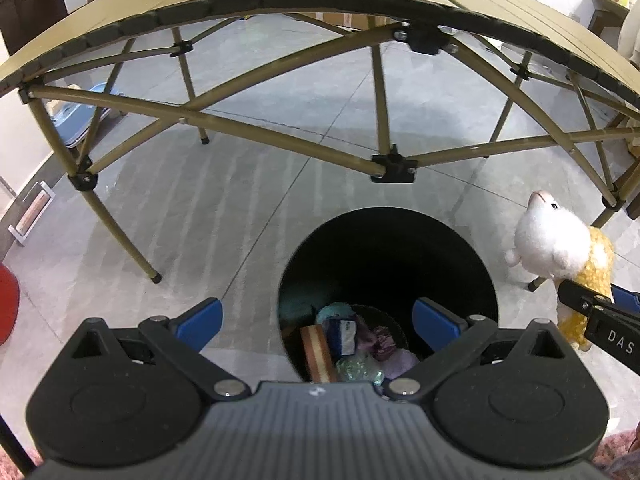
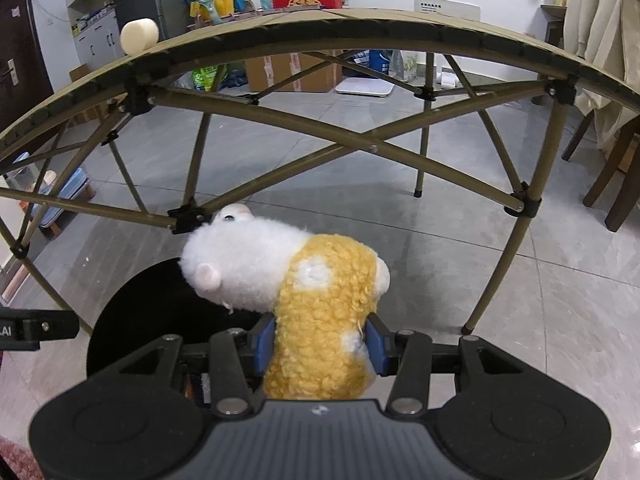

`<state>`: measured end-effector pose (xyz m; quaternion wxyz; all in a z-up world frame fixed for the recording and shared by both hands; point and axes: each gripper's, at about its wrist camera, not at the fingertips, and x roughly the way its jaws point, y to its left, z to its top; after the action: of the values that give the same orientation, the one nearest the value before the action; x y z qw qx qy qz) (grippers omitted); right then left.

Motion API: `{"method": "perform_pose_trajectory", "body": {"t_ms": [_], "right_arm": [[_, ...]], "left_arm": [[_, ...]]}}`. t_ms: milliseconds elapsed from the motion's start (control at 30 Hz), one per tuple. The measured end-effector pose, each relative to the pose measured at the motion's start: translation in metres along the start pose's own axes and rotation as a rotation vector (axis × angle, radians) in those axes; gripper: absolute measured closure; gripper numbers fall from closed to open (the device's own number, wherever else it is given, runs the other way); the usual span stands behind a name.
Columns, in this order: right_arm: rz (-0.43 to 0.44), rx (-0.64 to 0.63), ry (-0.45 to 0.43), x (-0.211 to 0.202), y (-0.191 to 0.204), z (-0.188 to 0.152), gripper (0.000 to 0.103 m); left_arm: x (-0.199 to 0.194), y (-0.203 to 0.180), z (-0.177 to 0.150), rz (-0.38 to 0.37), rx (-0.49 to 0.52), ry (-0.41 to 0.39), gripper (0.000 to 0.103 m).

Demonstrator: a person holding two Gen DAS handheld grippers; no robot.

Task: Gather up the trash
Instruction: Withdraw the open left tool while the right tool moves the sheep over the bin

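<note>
Right gripper [image 2: 320,338] clamped on plush sheep [image 2: 316,300], beside black bin [image 1: 472,264]. Left gripper [image 1: 318,322] jaws apart, empty, above bin's wrappers [image 1: 344,336]. Lettering "DAS" legible on right gripper; wrapper print unreadable.

Open bin mouth [image 1: 388,240] unobstructed from above, folding table frame [image 1: 394,166] just behind it
</note>
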<state>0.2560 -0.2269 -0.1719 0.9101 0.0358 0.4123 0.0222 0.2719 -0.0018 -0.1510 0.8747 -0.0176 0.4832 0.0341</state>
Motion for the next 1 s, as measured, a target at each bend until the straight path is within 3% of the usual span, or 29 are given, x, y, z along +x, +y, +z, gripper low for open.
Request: {"method": "perform_pose_trajectory", "body": {"t_ms": [733, 1000], "right_arm": [[0.044, -0.154, 0.040, 0.012, 0.077, 0.000, 0.057], [0.049, -0.197, 0.079, 0.027, 0.101, -0.005, 0.057]], "left_arm": [[-0.011, 0.070, -0.005, 0.045, -0.116, -0.003, 0.000], [-0.003, 0.095, -0.010, 0.084, -0.151, 0.029, 0.000]]}}
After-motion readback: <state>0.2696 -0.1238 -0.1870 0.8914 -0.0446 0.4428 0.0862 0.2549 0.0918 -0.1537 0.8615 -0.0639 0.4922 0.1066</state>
